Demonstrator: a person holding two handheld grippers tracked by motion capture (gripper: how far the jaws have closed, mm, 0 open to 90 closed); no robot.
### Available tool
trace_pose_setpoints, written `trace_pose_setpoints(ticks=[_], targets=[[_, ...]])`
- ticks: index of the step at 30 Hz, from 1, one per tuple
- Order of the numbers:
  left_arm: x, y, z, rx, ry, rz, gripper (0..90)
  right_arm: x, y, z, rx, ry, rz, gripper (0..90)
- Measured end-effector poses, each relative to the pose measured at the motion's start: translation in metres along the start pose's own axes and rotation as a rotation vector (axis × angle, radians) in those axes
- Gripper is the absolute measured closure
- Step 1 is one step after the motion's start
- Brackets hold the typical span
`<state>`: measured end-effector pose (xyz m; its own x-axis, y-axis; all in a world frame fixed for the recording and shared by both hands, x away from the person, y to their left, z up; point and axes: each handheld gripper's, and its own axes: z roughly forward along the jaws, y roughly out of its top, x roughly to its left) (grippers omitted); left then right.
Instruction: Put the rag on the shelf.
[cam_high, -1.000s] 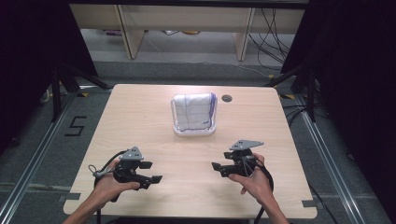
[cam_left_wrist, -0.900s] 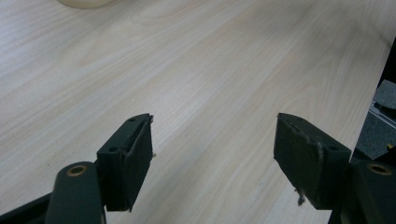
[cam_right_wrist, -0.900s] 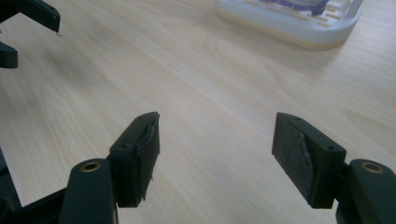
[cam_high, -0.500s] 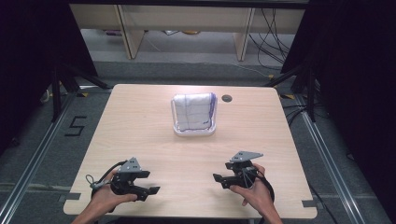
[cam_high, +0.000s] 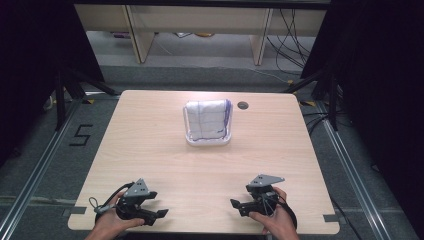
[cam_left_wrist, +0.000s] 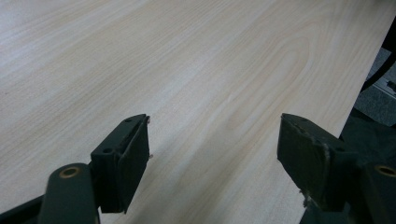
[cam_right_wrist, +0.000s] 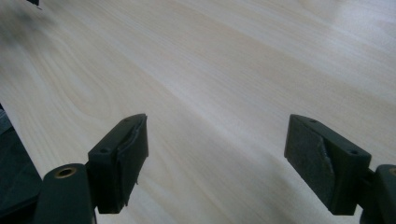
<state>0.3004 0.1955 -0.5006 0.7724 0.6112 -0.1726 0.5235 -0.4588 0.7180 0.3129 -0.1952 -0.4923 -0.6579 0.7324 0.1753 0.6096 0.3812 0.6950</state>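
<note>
Both grippers have drawn back toward the person's edge of the table (cam_high: 150, 150) since a second ago, when they sat farther in over the wood; the folded cloth and its holder have not shifted. Seen from the high view, the left gripper (cam_high: 161, 214) now lies at about seven o'clock on the tabletop, close to the near edge, held in the left hand (cam_high: 107, 225), its jaws pointing toward three o'clock along that edge. The right gripper (cam_high: 234, 204) sits at about five o'clock, gripped by the right hand (cam_high: 277, 222), its jaws pointing toward nine o'clock, so the two tools face each other, well apart. In the left gripper view the jaws of the left gripper (cam_left_wrist: 215, 154) stand wide apart over bare pale wood grain with nothing between them, and the table's edge shows at the right. In the right gripper view the right gripper (cam_right_wrist: 217, 158) is likewise spread wide and holds nothing, with only wood beneath it. At about twelve o'clock, well away from both tools, a white rack (cam_high: 208, 141) stands on the table and holds a folded white cloth (cam_high: 206, 119) with thin blue lines; the cloth stands upright in the rack, its long axis running up from the base, tilted slightly away toward twelve o'clock. Just beside the rack at its one o'clock is a dark round cable hole (cam_high: 243, 105) in the tabletop.
</note>
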Motion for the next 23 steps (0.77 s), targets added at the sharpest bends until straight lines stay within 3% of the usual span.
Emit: trace_pose_setpoints(ticks=[1,2,4,7,8,12,15,17,19,21,22,23], targets=[[0.002,0.0,-0.001,0.02,-0.002,0.021,24.9,0.0,-0.001,-0.001,0.013,-0.005,-0.016,22.0],[0.001,0.0,0.0,0.001,0.003,0.002,24.9,0.001,-0.001,-0.002,0.022,-0.004,-0.006,21.8],[0.003,-0.001,0.0,-0.004,0.009,-0.002,24.8,0.001,-0.002,-0.001,0.019,-0.013,-0.022,21.8],[0.007,-0.001,-0.002,0.009,0.014,0.002,24.9,0.001,-0.002,0.0,0.028,-0.005,-0.008,21.8],[0.005,-0.002,0.0,-0.011,0.016,-0.026,24.8,0.001,-0.001,-0.001,0.039,0.001,-0.008,21.8],[0.008,-0.001,-0.001,0.005,0.018,0.004,24.9,0.0,-0.001,-0.001,0.024,-0.002,-0.018,21.7],[0.007,-0.002,0.001,-0.006,0.013,-0.028,24.8,-0.001,-0.001,0.0,0.019,-0.001,-0.03,21.5],[0.01,-0.001,-0.001,0.018,0.017,0.006,24.8,0.0,-0.001,-0.001,0.021,-0.006,-0.02,21.2],[0.009,-0.002,0.001,-0.002,0.019,-0.016,24.8,0.0,0.0,-0.001,0.019,-0.005,-0.026,20.8],[0.01,-0.001,-0.001,0.017,0.017,0.007,24.7,-0.001,-0.001,0.001,0.014,-0.012,-0.043,20.6],[0.01,-0.002,0.0,0.006,0.028,-0.018,24.7,-0.001,-0.001,0.001,0.014,-0.012,-0.043,20.5],[0.012,-0.001,-0.001,0.012,0.03,0.006,24.7,0.0,0.0,0.001,0.021,-0.009,-0.031,20.5]])
